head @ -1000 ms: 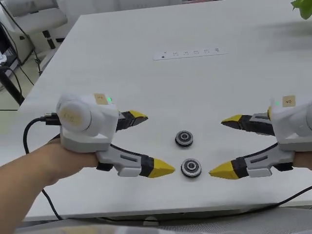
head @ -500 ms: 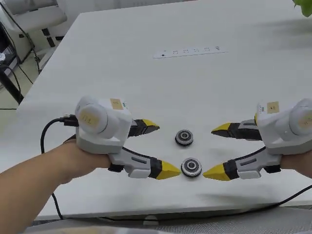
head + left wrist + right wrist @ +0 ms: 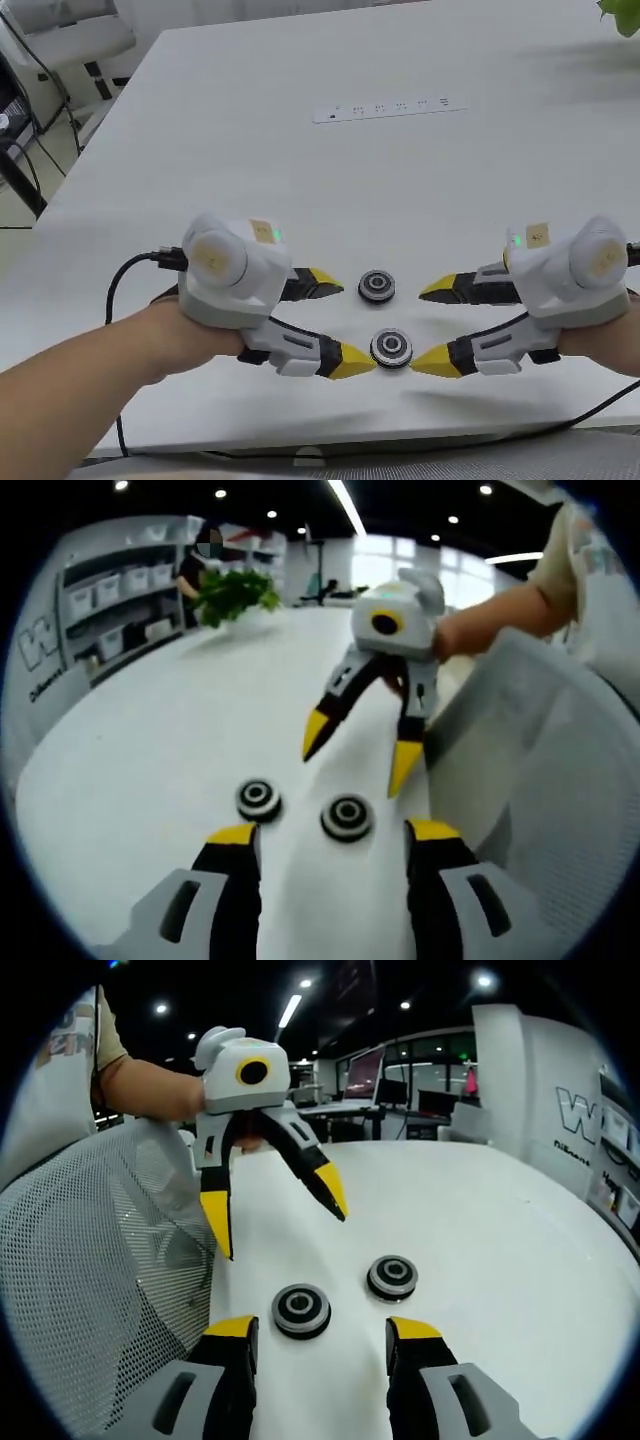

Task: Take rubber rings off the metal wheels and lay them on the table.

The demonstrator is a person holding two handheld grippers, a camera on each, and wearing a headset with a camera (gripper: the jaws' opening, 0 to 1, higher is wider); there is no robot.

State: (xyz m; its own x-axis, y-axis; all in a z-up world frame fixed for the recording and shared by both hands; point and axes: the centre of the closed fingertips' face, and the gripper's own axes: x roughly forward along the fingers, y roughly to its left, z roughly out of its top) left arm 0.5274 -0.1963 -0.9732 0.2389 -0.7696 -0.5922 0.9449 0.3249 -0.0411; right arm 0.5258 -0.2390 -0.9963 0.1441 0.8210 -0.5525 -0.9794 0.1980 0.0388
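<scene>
Left hand (image 3: 170,340) grips the left gripper (image 3: 350,322) low over the white table (image 3: 300,150), with a black cable (image 3: 125,275) trailing off its back. Jaws are spread wide with nothing between the pads, yellow tips aimed inward at the wheels.

In the left gripper view, the near wheel (image 3: 347,818) sits just ahead of the tips, inside the gap and closer to the right-hand jaw. The far wheel (image 3: 259,799) sits just ahead of the left-hand jaw tip.

Both wheels lie flat on the table, near each other but apart. Each has a dark rubber ring (image 3: 278,1310) around a metal centre, so the rings are not off yet. In the head view, the near wheel sits between the two grippers' lower tips, just beside both. Contact cannot be told. The far wheel sits between the upper tips, with clear table on either side.

Right gripper (image 3: 420,328) faces the left one, jaws also wide and holding nothing. In the right gripper view, the near wheel lies just past the left-hand jaw tip, inside the gap, and the far wheel lies beyond the right-hand jaw tip. Right hand (image 3: 600,345) holds it at the table edge.

A power strip (image 3: 390,108) lies well beyond the jaws, and a mesh chair back (image 3: 100,1260) stands beside the table.
</scene>
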